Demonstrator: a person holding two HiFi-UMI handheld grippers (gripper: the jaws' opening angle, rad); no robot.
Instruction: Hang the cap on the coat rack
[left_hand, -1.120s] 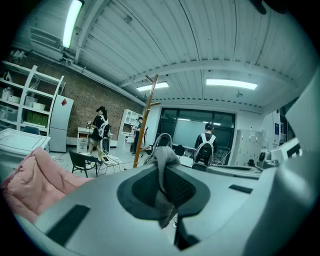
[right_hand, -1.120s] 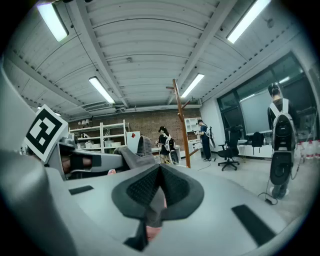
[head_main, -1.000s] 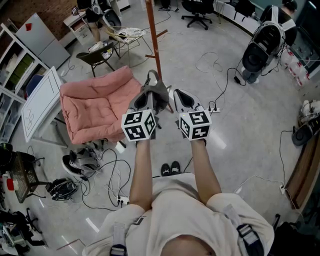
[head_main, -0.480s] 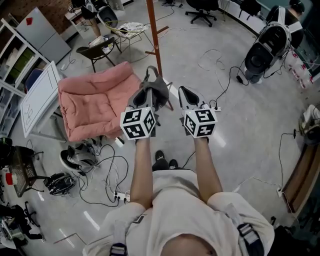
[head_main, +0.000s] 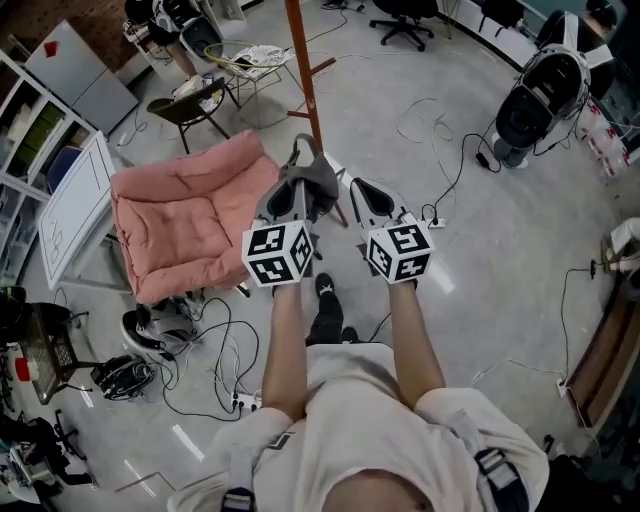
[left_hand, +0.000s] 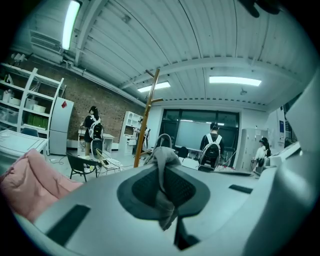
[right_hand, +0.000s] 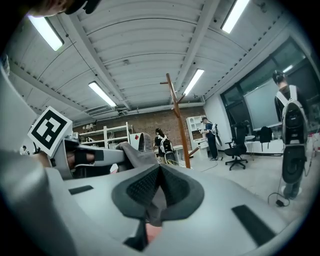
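A grey cap is held up in front of the person, above the floor. My left gripper is shut on it, and a fold of the cap's cloth hangs pinched between its pads. My right gripper sits close beside it on the right, jaws closed, with a thin grey strip of the cap caught between its pads. The cap stretches left from there toward the left gripper. The coat rack is a brown wooden pole with short pegs, standing just beyond the cap. The same coat rack rises ahead in both gripper views.
A pink cushioned chair stands left of the rack. Cables, shoes and a bag lie on the floor at the left. A folding chair and a small table stand behind. Office chairs, shelves and people with backpacks are farther off.
Both grippers keep their place side by side with the cap. The view has shifted slightly and the person's foot has stepped forward under the arms.
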